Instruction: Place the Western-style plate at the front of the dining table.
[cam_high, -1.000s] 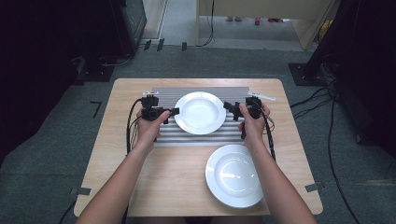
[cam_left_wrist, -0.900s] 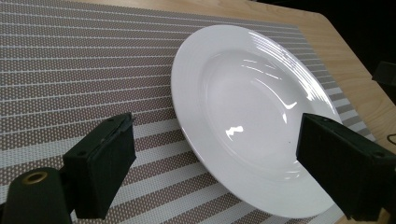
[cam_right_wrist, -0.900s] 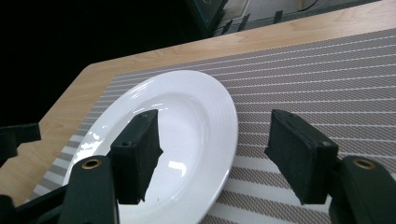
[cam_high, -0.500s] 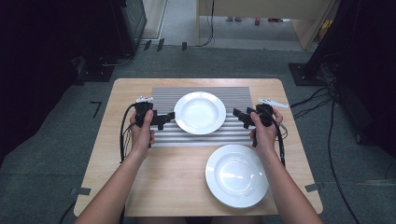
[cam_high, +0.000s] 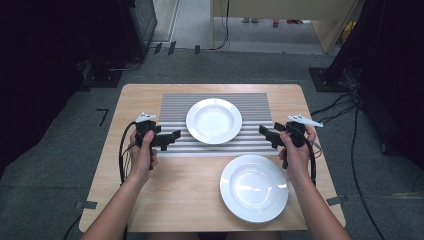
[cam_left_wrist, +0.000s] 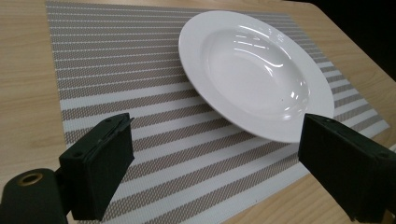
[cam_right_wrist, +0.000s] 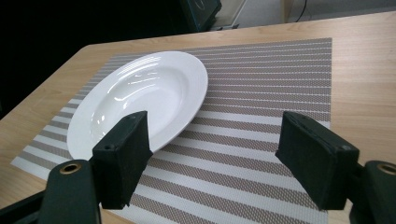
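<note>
Landmark: striped placemat (cam_high: 215, 124), grey and white bands, lying flat on the far half of a light wooden desk (cam_high: 150, 200).

Item 1. White deep plate (cam_high: 214, 120), upright, resting on the placemat near its middle; its rim stays within the mat's edges. In the left gripper view the same plate (cam_left_wrist: 254, 70) sits beyond and between the jaws; in the right gripper view (cam_right_wrist: 140, 98) it lies toward the left jaw.

Item 2. Second white plate (cam_high: 254, 187), resting on bare desk wood on the near side of the placemat, toward its right end, apart from the mat.

Item 3. Left hand-held gripper (cam_high: 172, 137), black, held in the person's left hand (cam_high: 142, 152), at the placemat's left near corner, pointing inward toward the deep plate without touching it. Jaws spread wide with nothing between them, as seen in the left gripper view (cam_left_wrist: 224, 172).

Item 4. Right hand-held gripper (cam_high: 264, 134), black, held in the right hand (cam_high: 296, 152), at the placemat's right near corner, pointing inward, apart from both plates. Jaws spread wide and empty, as seen in the right gripper view (cam_right_wrist: 219, 163).

Item 5. Cables trail from each gripper back along the forearms.
</note>
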